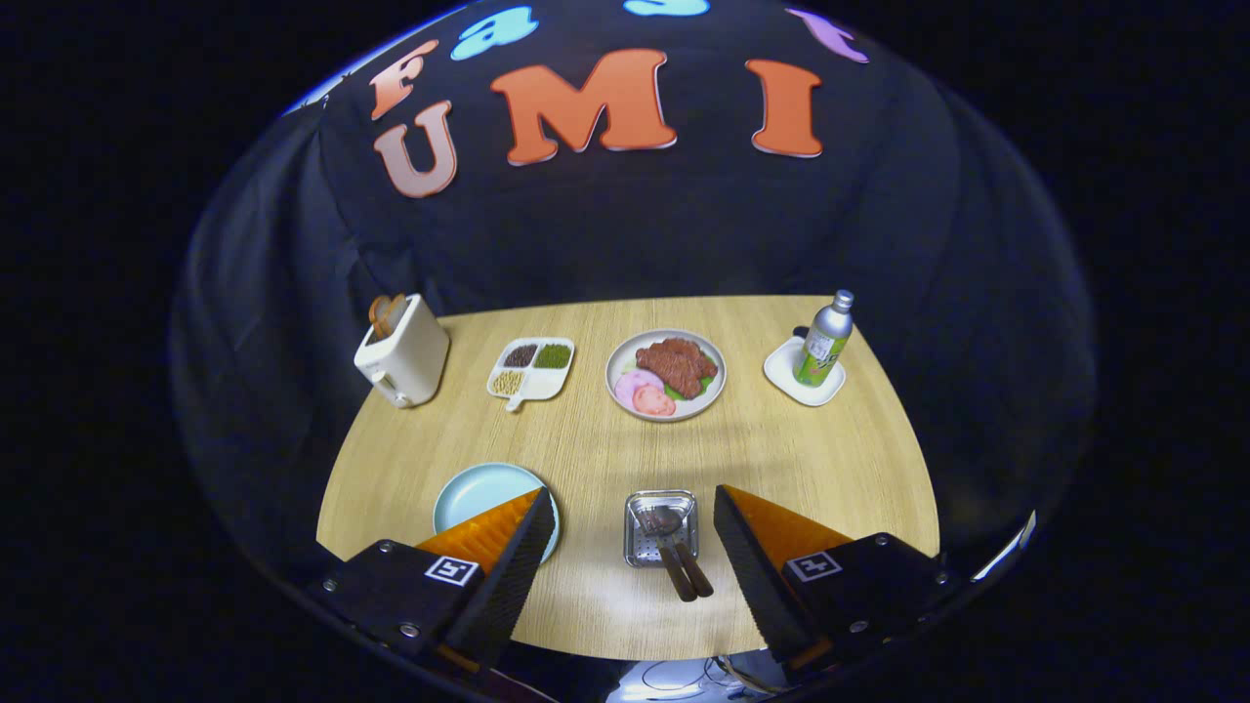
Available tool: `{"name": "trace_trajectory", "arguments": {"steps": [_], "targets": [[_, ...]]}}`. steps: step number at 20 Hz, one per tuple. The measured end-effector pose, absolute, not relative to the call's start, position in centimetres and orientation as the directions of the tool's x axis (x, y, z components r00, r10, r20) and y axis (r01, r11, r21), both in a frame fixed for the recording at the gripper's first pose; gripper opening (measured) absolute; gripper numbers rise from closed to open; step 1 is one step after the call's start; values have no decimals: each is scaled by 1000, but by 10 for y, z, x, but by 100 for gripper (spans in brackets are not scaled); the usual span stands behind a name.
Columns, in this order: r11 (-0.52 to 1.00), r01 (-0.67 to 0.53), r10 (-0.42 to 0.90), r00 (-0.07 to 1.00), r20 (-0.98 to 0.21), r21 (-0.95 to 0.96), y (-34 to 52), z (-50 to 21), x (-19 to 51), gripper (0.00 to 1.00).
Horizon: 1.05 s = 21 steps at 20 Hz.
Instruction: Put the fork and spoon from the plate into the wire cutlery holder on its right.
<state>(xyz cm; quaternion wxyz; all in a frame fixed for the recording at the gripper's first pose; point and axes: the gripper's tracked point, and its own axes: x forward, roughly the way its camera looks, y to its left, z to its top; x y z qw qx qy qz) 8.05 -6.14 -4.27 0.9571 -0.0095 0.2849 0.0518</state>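
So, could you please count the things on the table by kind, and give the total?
Plates and trays: 4 (blue plate, food plate, divided tray, small white dish)
Cutlery: 2 (fork, spoon)
Cutlery holder: 1
Toaster: 1
Bottle: 1
Total: 9
Tongs open.

The tool (625,532) is showing two ribbed wedge fingers on black screwed blocks bearing square white markers
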Motion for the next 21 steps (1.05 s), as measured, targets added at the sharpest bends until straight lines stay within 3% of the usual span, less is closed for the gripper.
{"name": "trace_trajectory", "arguments": {"steps": [5, 11, 14, 21], "targets": [[999, -12, -2, 956, -294, -43, -87, -1, 63, 98], [996, 16, -21, 998, -59, -83, -84, 43, 43, 98], [999, 6, -6, 1000, -13, -46, -72, 52, 39, 98], [999, -11, 12, 1000, -28, 30, -61, 42, 36, 98]]}}
